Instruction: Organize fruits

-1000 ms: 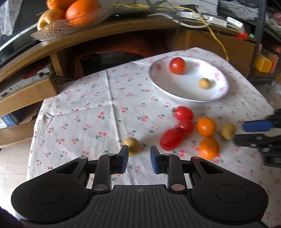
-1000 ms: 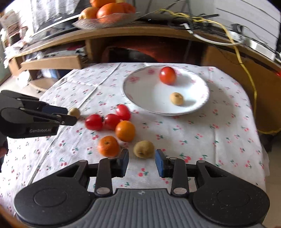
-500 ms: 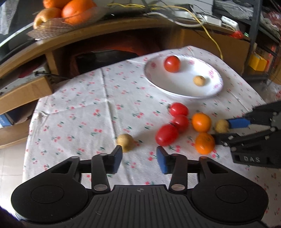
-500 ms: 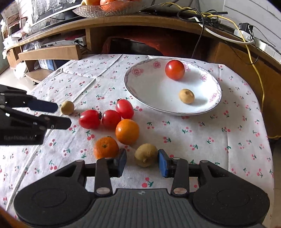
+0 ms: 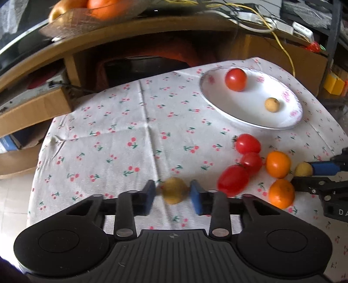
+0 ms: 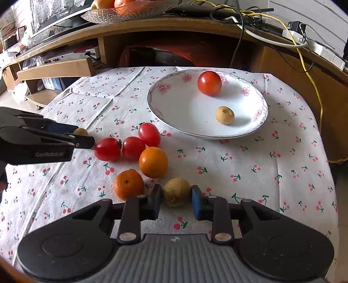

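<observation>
A white flowered plate (image 6: 184,108) (image 5: 250,104) holds a red tomato (image 6: 209,83) and a small brown fruit (image 6: 225,115). On the cherry-print cloth lie three cherry tomatoes (image 6: 133,148) and two oranges (image 6: 153,162) (image 6: 129,184). My right gripper (image 6: 176,201) has its blue pads touching both sides of another brown fruit (image 6: 176,191), which rests on the cloth. My left gripper (image 5: 173,197) is open around a third brown fruit (image 5: 174,190), with small gaps on either side. Each gripper also shows in the other's view: the left gripper (image 6: 84,136), the right gripper (image 5: 304,176).
Behind the table runs a wooden shelf with a glass bowl of oranges (image 6: 121,10), cables (image 6: 313,71) and a power strip. A cardboard box (image 5: 32,108) sits at the left. The cloth's edge drops off at the left and right.
Both grippers moved forward, and each brown fruit now lies between its pads. Both jaws narrowed; the right pads now meet their fruit.
</observation>
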Demonstrator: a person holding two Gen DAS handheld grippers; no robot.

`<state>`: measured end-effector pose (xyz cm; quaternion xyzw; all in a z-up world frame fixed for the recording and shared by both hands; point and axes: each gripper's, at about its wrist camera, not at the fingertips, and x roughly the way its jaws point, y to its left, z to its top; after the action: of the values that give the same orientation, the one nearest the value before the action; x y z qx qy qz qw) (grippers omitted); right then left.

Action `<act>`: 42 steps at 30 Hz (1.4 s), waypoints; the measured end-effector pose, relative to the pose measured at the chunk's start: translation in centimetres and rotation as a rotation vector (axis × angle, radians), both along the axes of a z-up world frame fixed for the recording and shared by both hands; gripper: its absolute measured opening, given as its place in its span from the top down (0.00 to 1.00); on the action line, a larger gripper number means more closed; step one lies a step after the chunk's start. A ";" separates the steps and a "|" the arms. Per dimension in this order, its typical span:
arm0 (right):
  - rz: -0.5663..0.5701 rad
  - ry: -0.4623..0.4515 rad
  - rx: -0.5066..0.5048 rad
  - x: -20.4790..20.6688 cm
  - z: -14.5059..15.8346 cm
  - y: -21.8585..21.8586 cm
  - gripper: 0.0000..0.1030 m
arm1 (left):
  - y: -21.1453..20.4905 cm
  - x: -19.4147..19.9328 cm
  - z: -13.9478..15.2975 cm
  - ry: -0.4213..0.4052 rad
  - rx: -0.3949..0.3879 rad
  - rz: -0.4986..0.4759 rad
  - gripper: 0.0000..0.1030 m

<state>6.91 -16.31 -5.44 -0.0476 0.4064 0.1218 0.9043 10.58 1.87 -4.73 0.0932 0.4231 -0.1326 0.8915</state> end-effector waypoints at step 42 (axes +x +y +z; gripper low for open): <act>0.058 -0.011 -0.040 -3.8 -0.4 -1.2 0.48 | -3.4 -5.7 0.1 0.042 0.060 -0.207 0.23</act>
<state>3.14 -17.52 -5.89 -0.0781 0.4024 0.1398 0.9013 4.86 -1.56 -4.68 0.1603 0.4335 -0.2133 0.8608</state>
